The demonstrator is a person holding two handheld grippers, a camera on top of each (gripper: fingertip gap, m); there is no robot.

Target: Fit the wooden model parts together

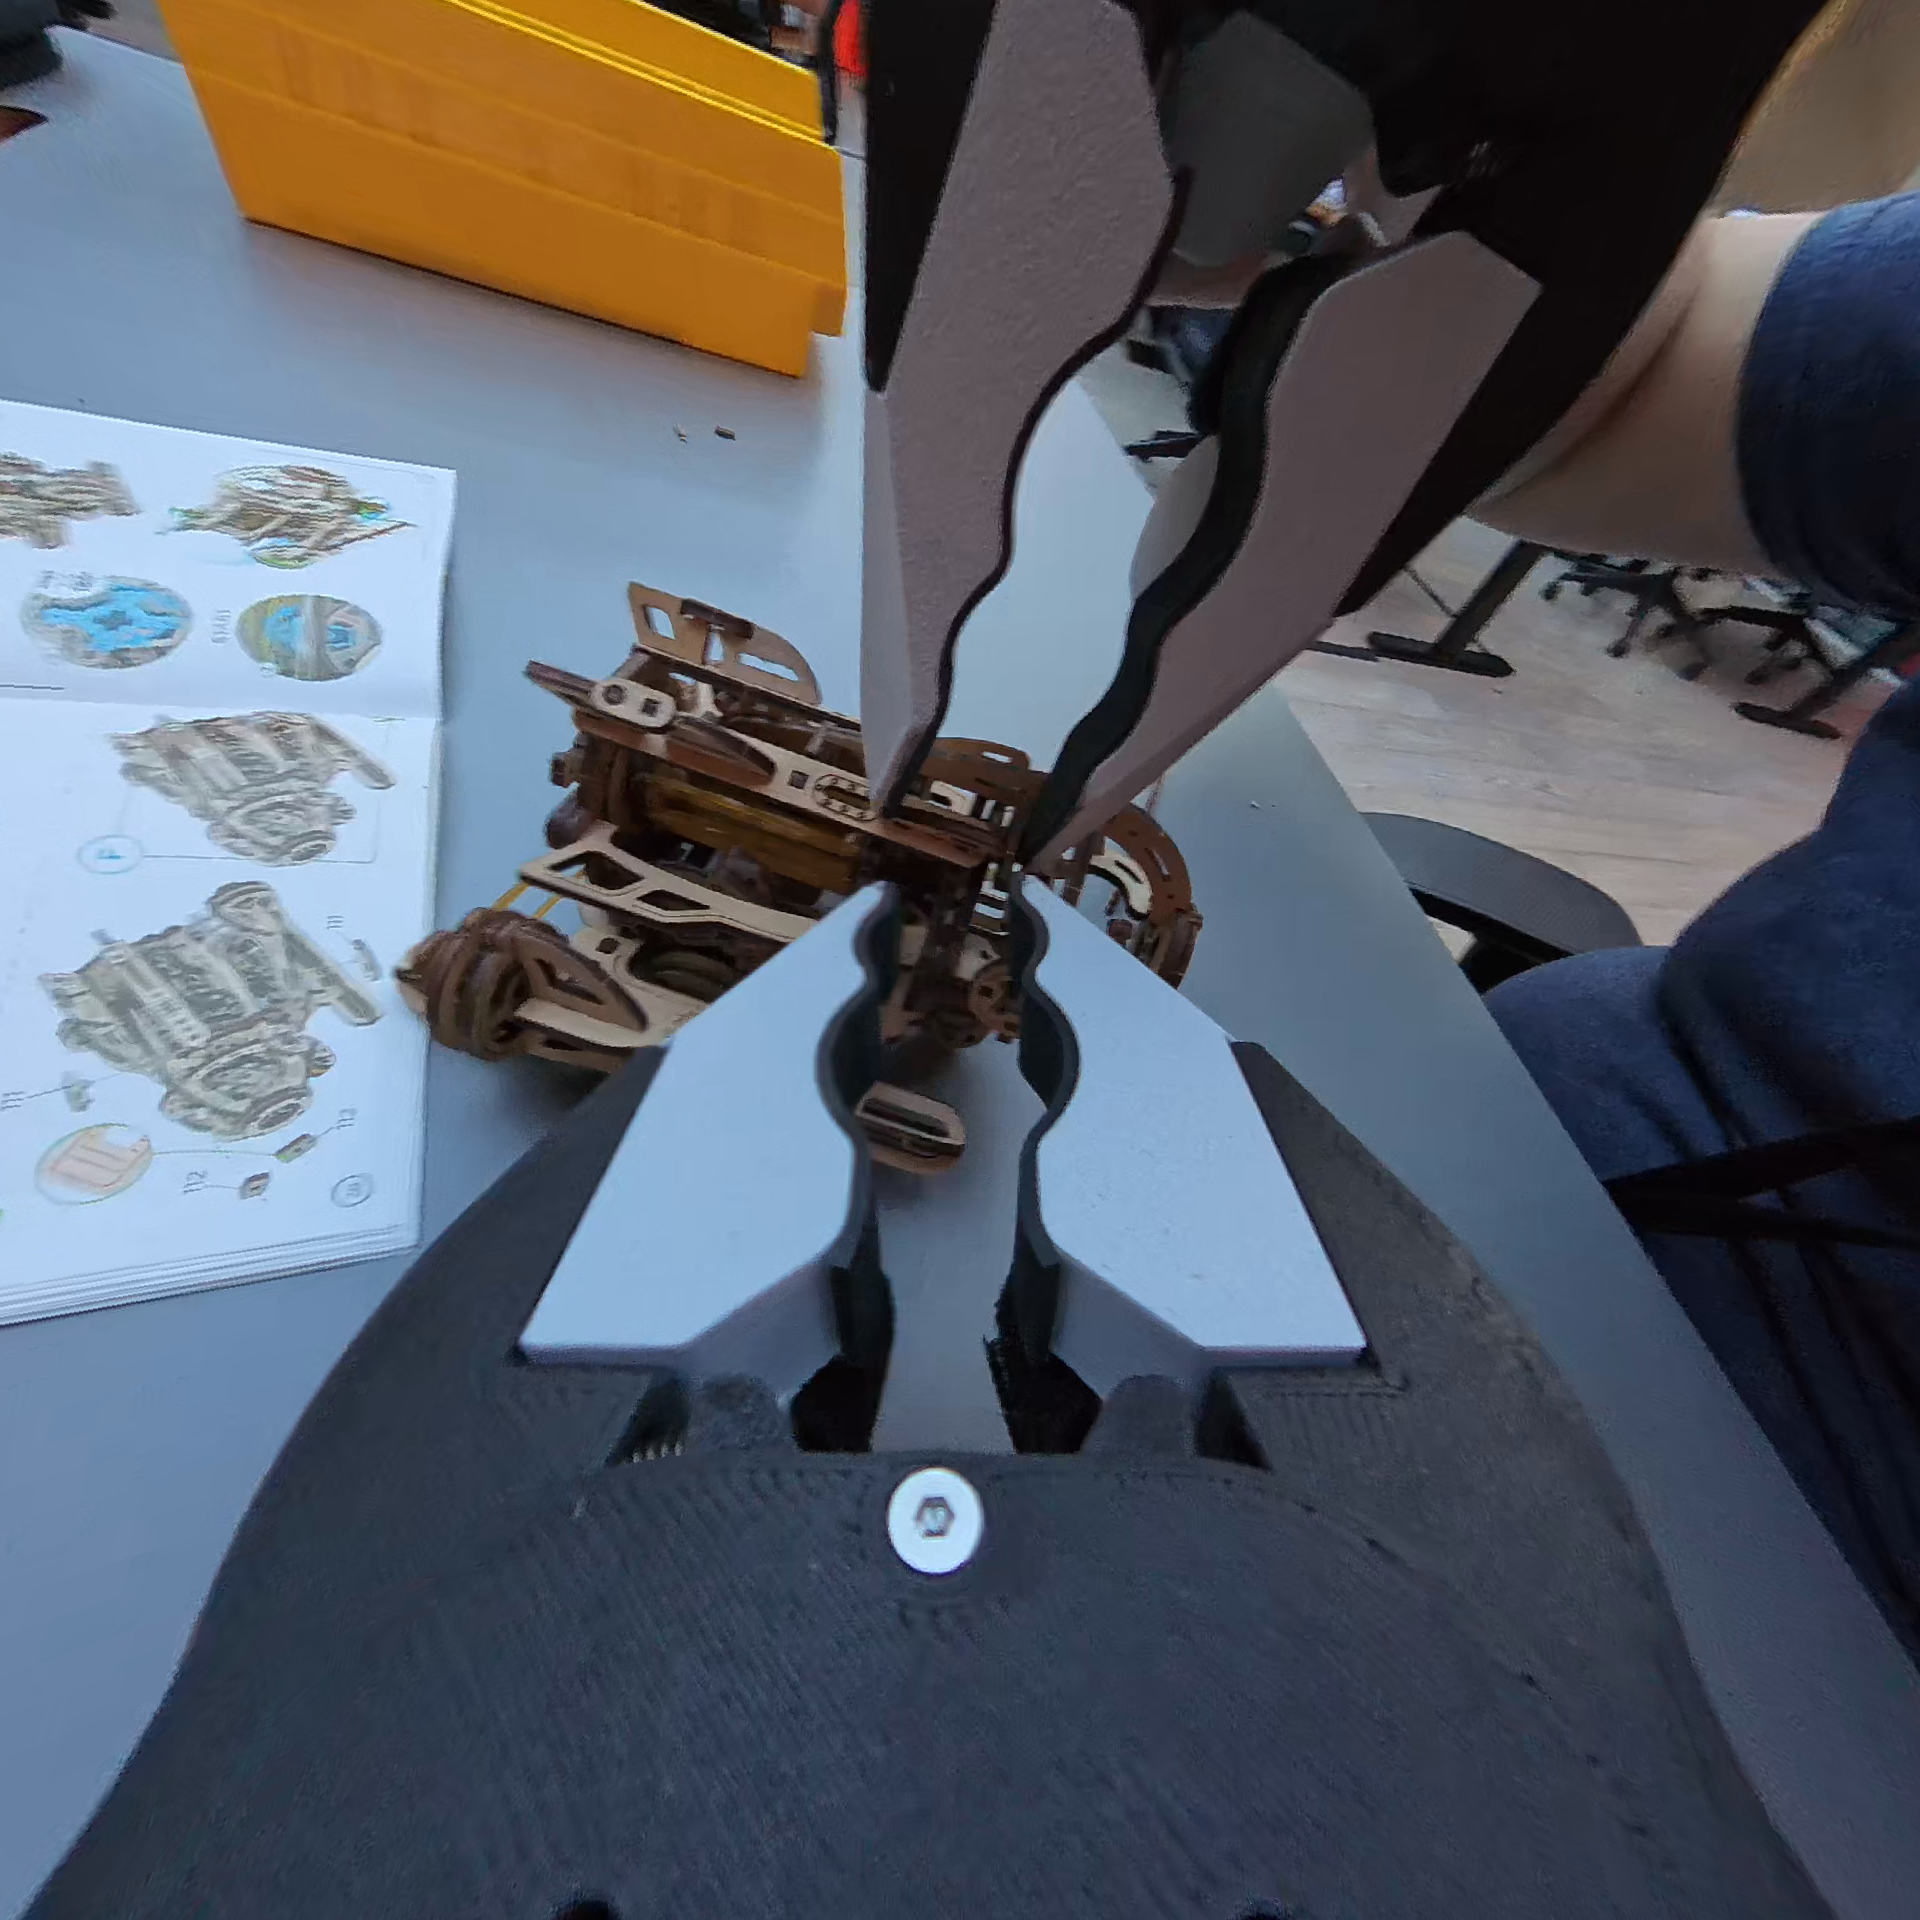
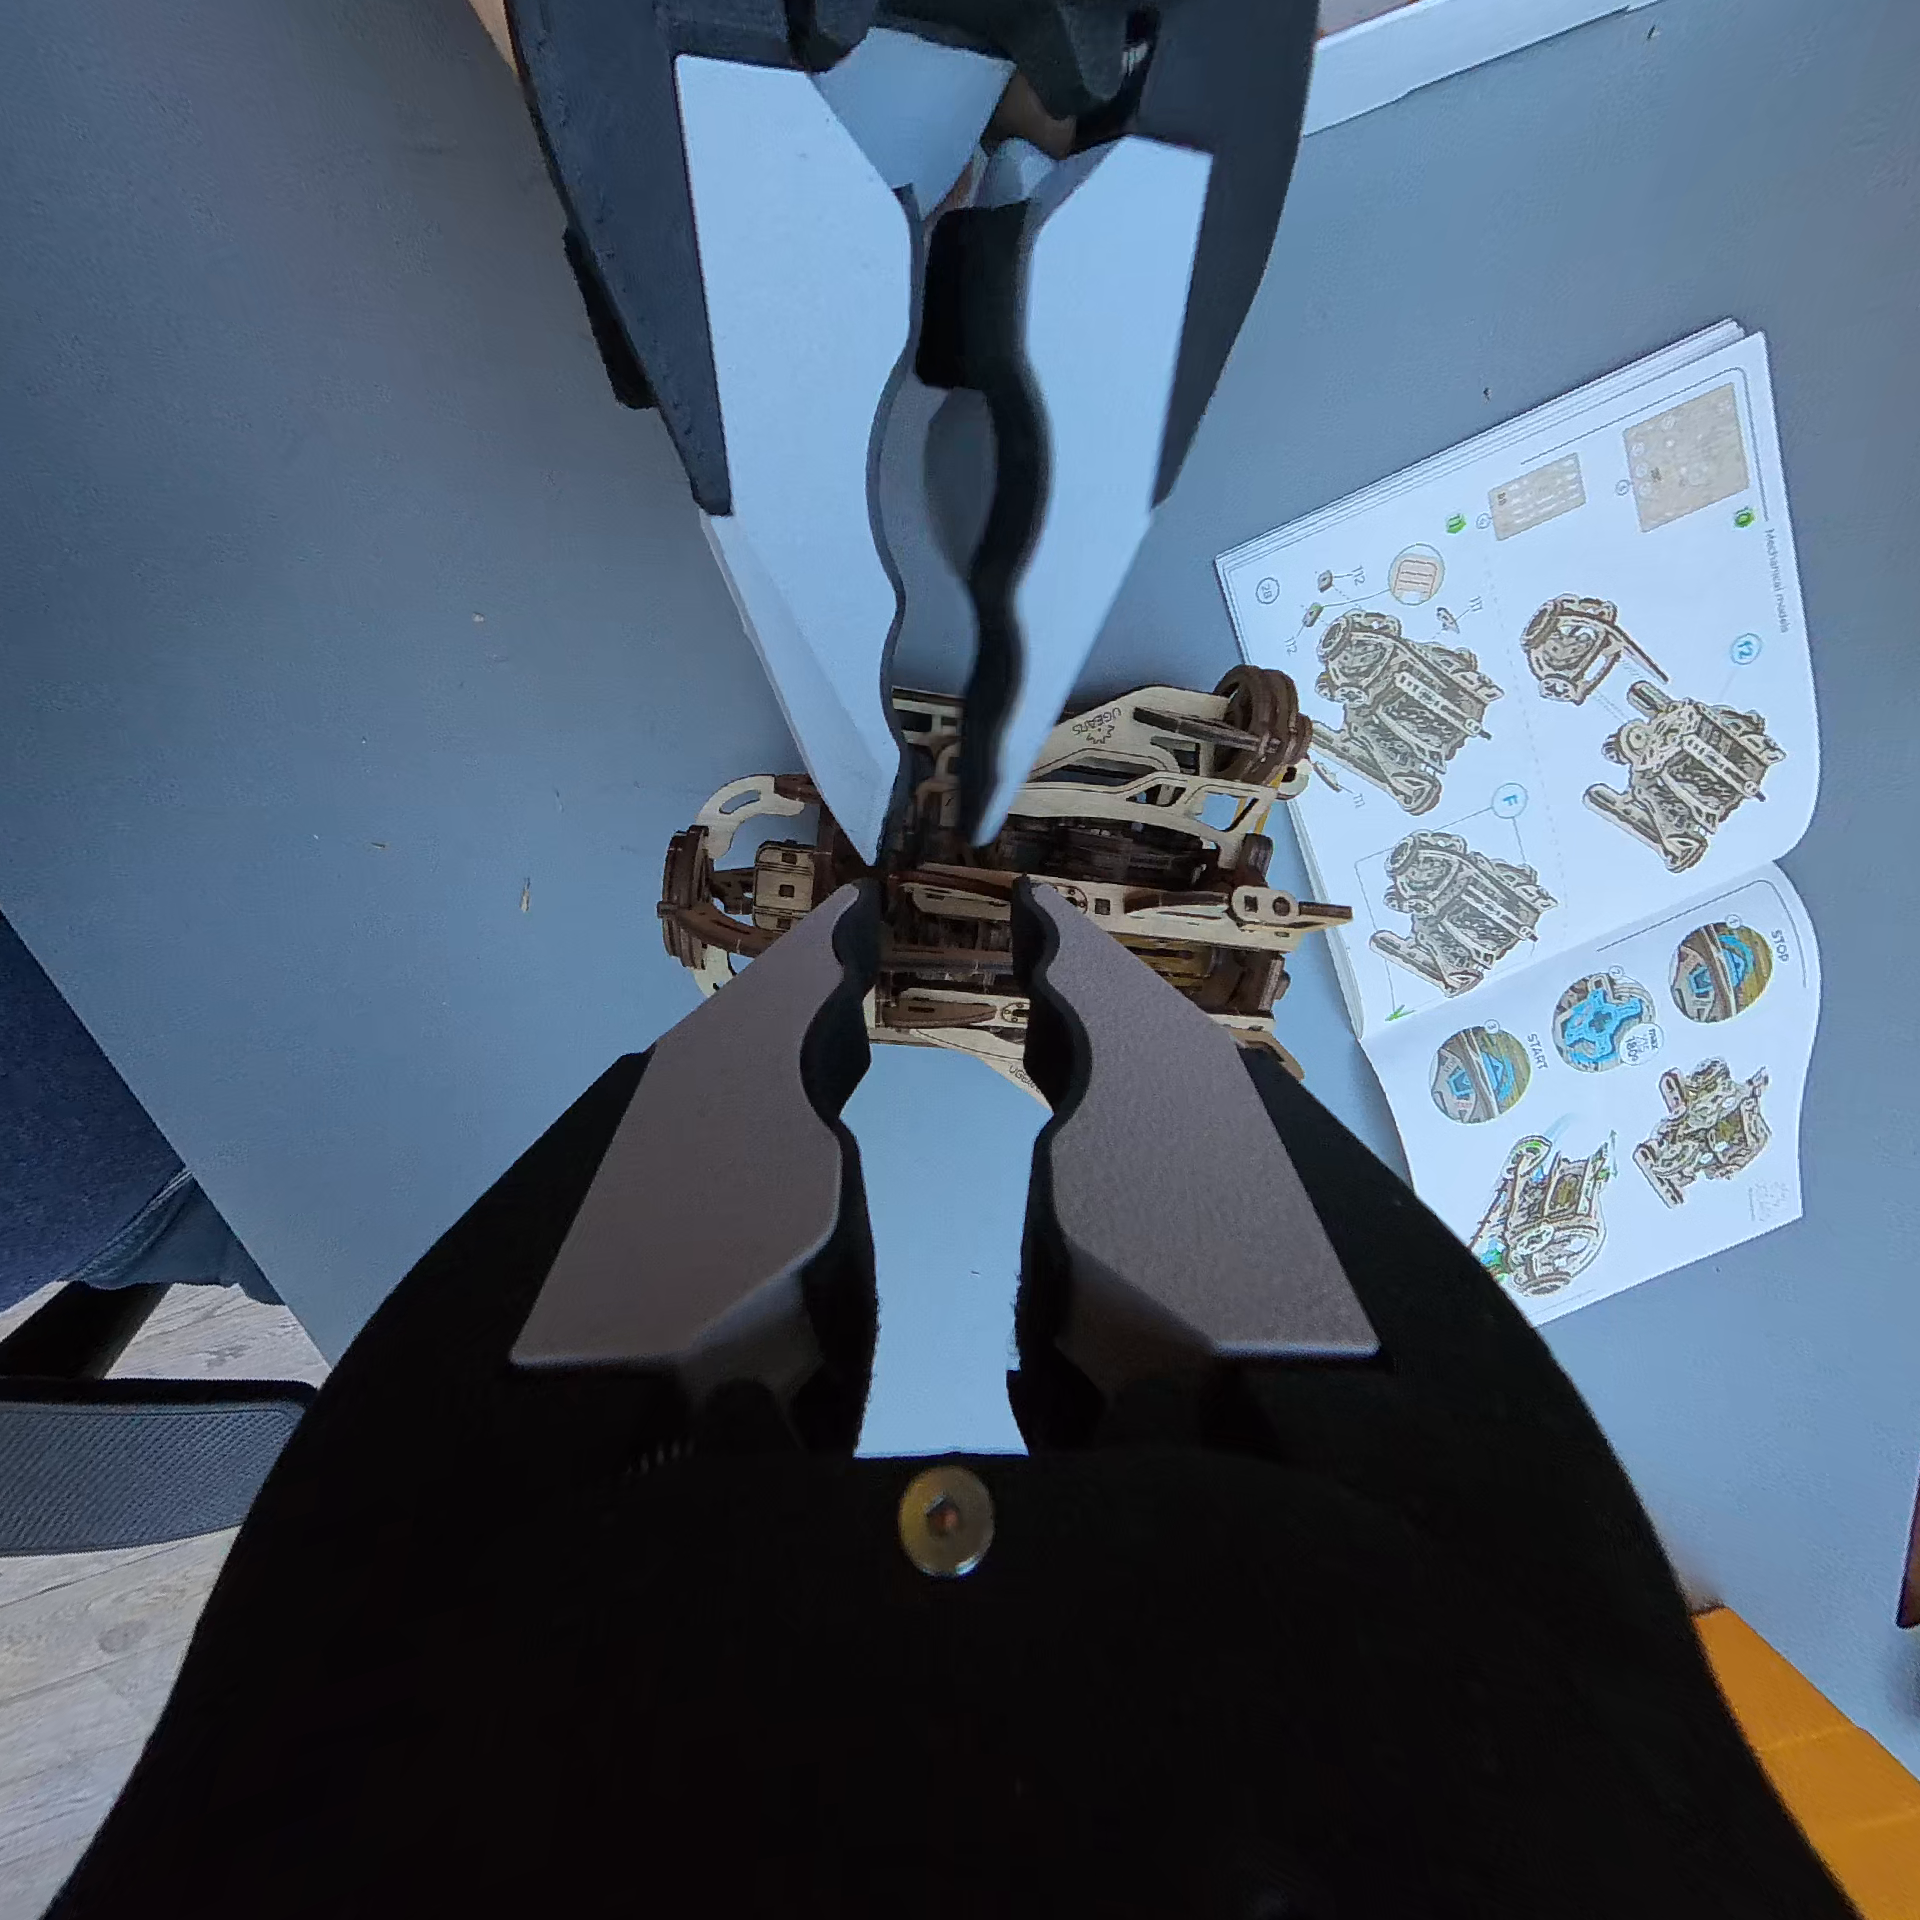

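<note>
Wooden model [image 1: 790, 883] between both tongs — left [image 1: 948, 904] and right [image 2: 940, 894] parted, tips touching it.

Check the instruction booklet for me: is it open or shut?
Open. The instruction booklet lies flat on the grey table beside the wooden model, two illustrated pages spread face up across its fold.

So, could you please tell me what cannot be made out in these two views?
- Left wrist view: whether the left gripper jaws clamp the wooden model; its own fingers hide contact.
- Right wrist view: same for the right gripper.
- Left wrist view: the small oval piece, loose or attached, blurred.
- Booklet: cut off by the left edge.
</note>
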